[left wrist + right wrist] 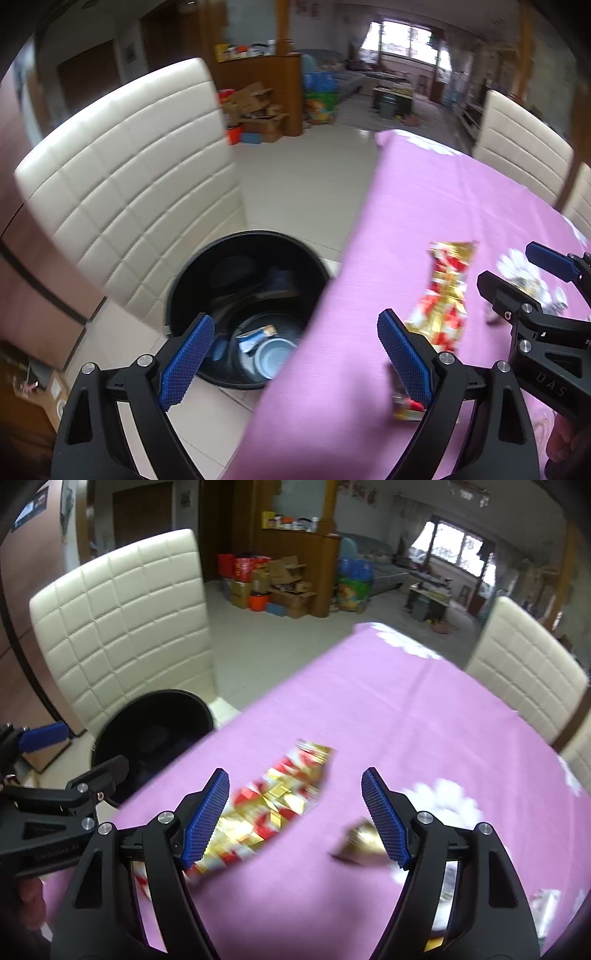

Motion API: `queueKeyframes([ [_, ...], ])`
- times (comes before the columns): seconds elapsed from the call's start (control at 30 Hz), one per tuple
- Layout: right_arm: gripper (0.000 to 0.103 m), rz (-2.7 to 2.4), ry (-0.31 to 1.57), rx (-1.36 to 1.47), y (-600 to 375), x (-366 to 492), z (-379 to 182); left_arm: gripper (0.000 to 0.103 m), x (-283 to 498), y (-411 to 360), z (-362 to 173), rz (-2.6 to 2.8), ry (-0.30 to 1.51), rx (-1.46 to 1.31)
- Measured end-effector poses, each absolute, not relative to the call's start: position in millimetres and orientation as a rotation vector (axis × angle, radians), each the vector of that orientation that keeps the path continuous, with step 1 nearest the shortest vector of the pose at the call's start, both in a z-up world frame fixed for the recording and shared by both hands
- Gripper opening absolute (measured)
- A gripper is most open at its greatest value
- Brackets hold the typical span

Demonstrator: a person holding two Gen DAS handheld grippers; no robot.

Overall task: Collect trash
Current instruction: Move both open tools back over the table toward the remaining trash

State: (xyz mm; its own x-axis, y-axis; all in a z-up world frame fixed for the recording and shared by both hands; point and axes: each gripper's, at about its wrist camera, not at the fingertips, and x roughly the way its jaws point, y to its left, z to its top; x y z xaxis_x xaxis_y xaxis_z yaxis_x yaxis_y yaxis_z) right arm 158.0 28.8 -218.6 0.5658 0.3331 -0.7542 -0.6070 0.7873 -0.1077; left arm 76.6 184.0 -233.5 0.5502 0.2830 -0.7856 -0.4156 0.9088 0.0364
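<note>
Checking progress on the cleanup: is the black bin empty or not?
Not empty. The black bin holds a pale round container and a small wrapper at its bottom.

We see our left gripper (pixel 295 365) spread wide over the table (pixel 424 206) edge, the bin (pixel 192 291) with trash below, a wrapper (pixel 443 295) beside its right finger.
</note>
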Motion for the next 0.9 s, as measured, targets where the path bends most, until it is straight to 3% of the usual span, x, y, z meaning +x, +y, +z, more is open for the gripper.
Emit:
queueKeyframes([
  [0.9, 0.074, 0.132, 0.938, -0.210, -175, 108, -242, 0.088, 92, 17, -263, -0.039, 0.995, 0.052],
])
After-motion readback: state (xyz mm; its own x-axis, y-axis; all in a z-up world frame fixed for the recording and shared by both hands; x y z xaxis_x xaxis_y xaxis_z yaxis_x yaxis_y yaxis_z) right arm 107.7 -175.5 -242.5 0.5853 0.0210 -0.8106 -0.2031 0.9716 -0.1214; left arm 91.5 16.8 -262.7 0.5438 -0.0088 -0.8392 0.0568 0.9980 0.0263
